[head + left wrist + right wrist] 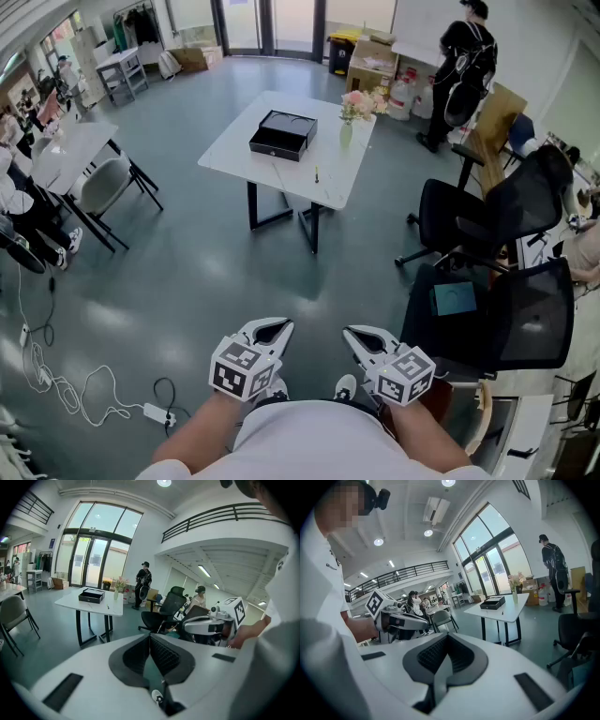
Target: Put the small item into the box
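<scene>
While the bench stands well apart across the floor, the approach step is judged to be in hand; nothing has yet been grasped.

- **Left gripper**: held low, close to the body. In the left gripper view its jaws are seen pressed together with nothing between them.
- **Box**: black and open-topped, set about mid-bench toward the far edge.
- **Small item**: a thin dark object, too small to be identified, lying on the bench apart from the box, toward the near right corner.
- **Vase of flowers**: placed by the right edge, near the far right corner.
- **Right gripper**: held low beside the left one. Its jaws are likewise closed on nothing.

For the next move, the bench must be approached. One pair of jaws must then be spread and lowered over the small item.

No brand, label or legible writing can be made out. Only the square markers on the gripper cubes are visible.
</scene>
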The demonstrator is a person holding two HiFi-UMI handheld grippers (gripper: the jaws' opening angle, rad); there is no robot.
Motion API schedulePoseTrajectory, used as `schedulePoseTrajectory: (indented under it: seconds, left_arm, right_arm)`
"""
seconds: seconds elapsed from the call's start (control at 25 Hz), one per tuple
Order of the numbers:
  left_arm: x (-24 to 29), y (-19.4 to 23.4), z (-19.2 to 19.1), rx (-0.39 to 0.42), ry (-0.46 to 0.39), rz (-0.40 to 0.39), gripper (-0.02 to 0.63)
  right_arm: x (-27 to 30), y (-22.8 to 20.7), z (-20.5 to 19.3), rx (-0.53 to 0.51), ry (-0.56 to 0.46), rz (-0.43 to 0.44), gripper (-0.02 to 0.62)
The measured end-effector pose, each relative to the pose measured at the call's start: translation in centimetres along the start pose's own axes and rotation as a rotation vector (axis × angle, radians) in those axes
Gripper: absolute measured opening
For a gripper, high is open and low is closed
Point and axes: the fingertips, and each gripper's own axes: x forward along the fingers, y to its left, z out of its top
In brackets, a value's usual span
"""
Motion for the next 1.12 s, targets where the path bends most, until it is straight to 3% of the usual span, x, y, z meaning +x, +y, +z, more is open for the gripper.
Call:
schedulePoseTrajectory:
  seconds: [0.56, 0.88, 1.12]
  left_arm:
    - [-0.9, 1.2, -0.3, -0.010, -0.018, 0.000, 0.017]
    - [-2.2, 3.2, -2.6, 0.008, 0.049, -0.014, 0.017]
    - [-4.5, 6.8, -3.6, 0.019, 0.061, -0.012, 0.017]
  right_arm:
    - [0.9, 1.8, 0.3, -0.054, -0.003, 0.022, 0.015]
    - [3.9, 5.3, -0.7, -0.114, 0.055, 0.063, 0.017]
    - [7.7, 6.8, -1.0, -0.082, 0.084, 0.037, 0.017]
